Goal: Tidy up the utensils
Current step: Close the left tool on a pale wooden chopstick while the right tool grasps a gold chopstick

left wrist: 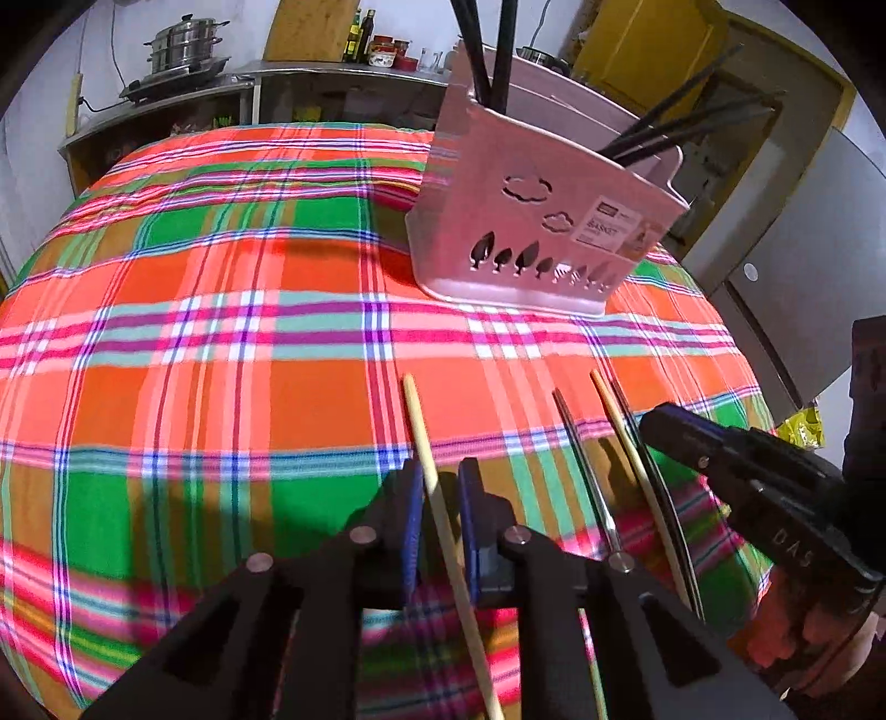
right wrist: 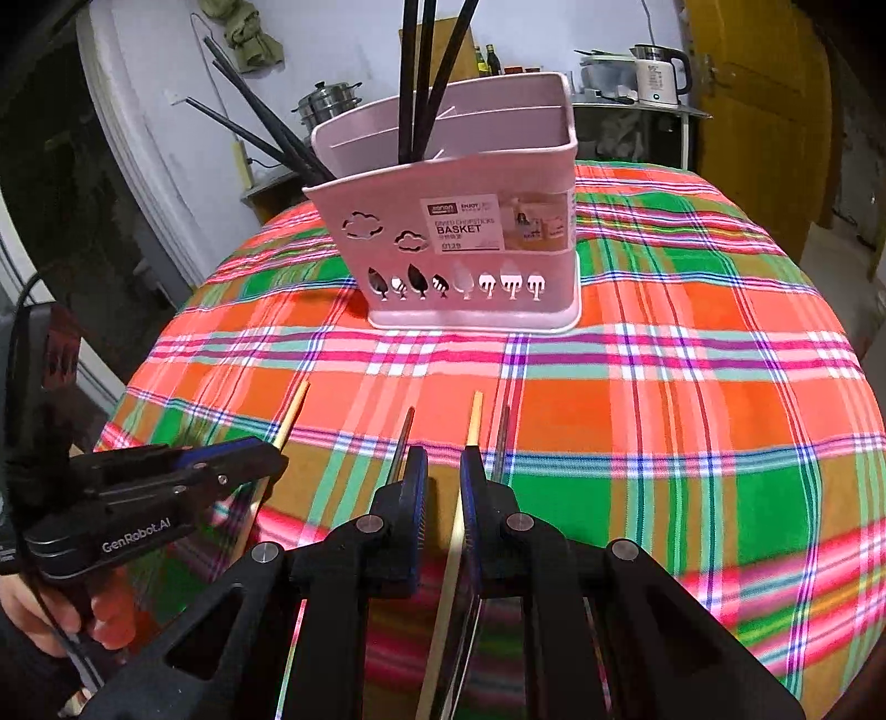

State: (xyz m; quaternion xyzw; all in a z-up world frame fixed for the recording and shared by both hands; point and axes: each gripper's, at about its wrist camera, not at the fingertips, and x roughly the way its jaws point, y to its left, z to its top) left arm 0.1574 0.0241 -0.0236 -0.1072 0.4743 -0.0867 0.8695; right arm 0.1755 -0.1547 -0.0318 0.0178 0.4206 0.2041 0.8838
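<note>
A pink chopstick basket [left wrist: 531, 221] [right wrist: 470, 243] stands on the plaid tablecloth and holds several black chopsticks [right wrist: 421, 77]. My left gripper [left wrist: 440, 487] straddles a wooden chopstick [left wrist: 421, 426] lying on the cloth; the jaws stand slightly apart around it. My right gripper [right wrist: 444, 476] straddles a second wooden chopstick [right wrist: 473, 421], jaws slightly apart. Two dark chopsticks [right wrist: 401, 437] lie beside it, one on each side. In the left wrist view the right gripper [left wrist: 720, 448] sits over the second wooden chopstick [left wrist: 614, 421]. In the right wrist view the left gripper [right wrist: 243, 459] sits at the left.
The round table's plaid cloth [left wrist: 221, 332] drops off at its edges. Behind it are a steel shelf with a steamer pot [left wrist: 183, 47], bottles [left wrist: 360, 36], a kettle [right wrist: 659, 75] and a yellow door [right wrist: 764, 111].
</note>
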